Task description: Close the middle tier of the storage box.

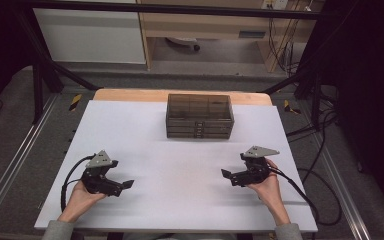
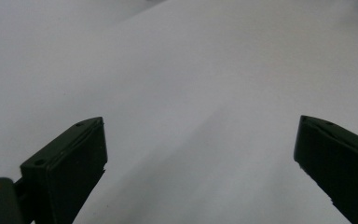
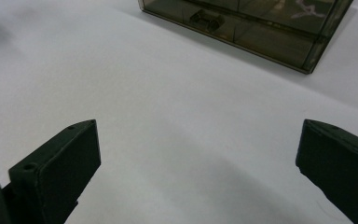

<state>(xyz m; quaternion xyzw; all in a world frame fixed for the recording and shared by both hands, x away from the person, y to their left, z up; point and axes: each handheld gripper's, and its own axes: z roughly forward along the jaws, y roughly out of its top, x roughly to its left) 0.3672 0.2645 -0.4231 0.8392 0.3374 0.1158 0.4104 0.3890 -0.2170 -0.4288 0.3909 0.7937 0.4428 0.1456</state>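
Both grippers are resting apart on the white table [image 1: 180, 150].
The left gripper [image 1: 128, 184] at 7 o'clock and the right gripper [image 1: 225, 174] at 5 o'clock are gaping empty; the smoky drawer box [image 1: 199, 116] is sitting at 12.

White table [image 1: 180, 200]; trailing black floor cables [image 1: 325, 200]

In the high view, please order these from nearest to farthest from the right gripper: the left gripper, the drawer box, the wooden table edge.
From the right gripper:
1. Drawer box, table's far middle.
2. Left gripper, near left side.
3. Wooden table edge, behind the box.
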